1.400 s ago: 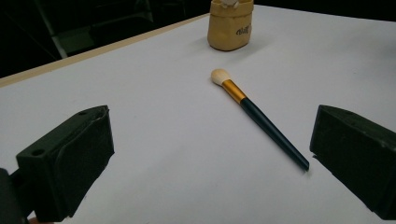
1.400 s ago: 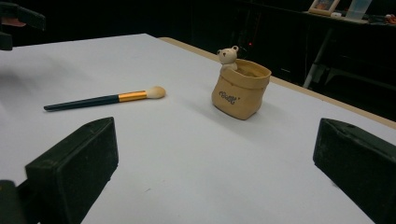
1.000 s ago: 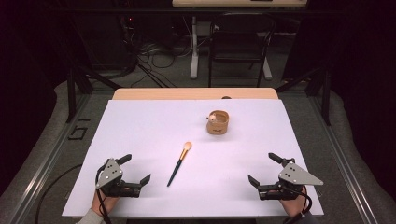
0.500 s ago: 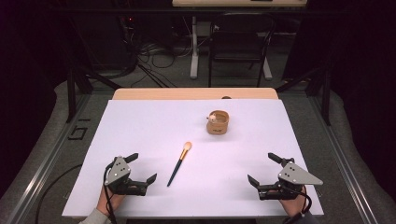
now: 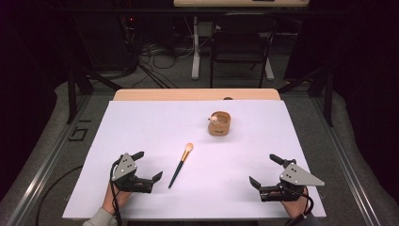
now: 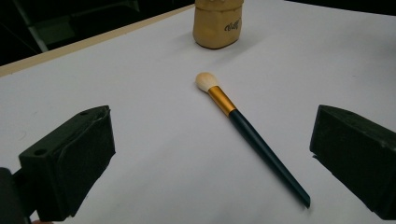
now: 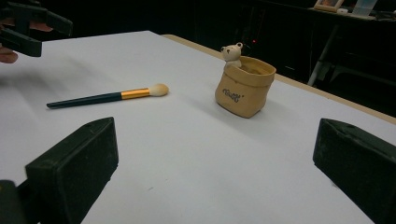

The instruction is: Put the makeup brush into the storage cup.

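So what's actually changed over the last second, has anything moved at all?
Only the left gripper moved: it slid right along the near edge of the white table, closer to the makeup brush's handle end, jaws open, not touching it. Nothing was taken hold of or let go. The right gripper stayed put with its jaws open, and the brush and the small tan bear pot lie where they were.

Lab: dark room, floor cables (image 5: 160, 54), table frames (image 5: 195, 47)
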Action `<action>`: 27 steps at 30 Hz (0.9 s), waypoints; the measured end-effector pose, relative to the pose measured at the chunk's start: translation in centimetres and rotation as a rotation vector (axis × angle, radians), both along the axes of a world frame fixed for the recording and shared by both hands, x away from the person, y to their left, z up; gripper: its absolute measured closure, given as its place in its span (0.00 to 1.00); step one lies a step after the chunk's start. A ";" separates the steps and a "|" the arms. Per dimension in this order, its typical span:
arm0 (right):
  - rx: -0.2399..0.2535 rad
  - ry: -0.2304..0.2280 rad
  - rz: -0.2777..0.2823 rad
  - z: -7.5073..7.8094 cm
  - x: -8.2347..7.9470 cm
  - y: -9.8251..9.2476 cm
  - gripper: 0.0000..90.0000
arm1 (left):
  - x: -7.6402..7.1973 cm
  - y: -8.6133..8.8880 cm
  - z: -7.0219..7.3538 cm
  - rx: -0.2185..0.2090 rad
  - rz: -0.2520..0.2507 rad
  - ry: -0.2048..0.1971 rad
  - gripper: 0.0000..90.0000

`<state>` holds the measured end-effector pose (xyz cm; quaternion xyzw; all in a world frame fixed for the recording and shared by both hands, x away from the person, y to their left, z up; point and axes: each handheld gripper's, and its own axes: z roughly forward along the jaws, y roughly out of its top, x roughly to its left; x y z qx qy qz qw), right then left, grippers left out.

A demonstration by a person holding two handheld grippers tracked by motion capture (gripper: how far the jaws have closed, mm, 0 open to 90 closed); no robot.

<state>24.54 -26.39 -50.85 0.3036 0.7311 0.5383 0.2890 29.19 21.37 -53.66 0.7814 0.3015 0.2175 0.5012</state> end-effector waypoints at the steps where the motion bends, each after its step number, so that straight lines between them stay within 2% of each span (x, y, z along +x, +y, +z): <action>1: 0.000 0.000 0.000 0.0 0.0 0.0 0.00 | 0.1 -0.1 0.0 0.001 -0.003 -0.001 0.00; 18: 0.001 0.000 0.003 0.0 0.0 0.0 0.00 | 2.0 -2.5 0.5 0.018 -0.035 0.034 0.00; 23: -0.001 0.001 0.002 0.0 0.0 0.0 0.00 | 2.4 -3.2 0.7 0.036 -0.032 0.056 0.00; 25: 0.000 0.003 0.002 0.0 0.0 0.0 0.00 | 2.7 -3.6 1.0 0.050 -0.013 0.086 0.00; 27: 0.000 0.005 0.004 0.0 0.0 -0.1 0.00 | 2.8 -3.8 1.1 0.054 -0.008 0.094 0.00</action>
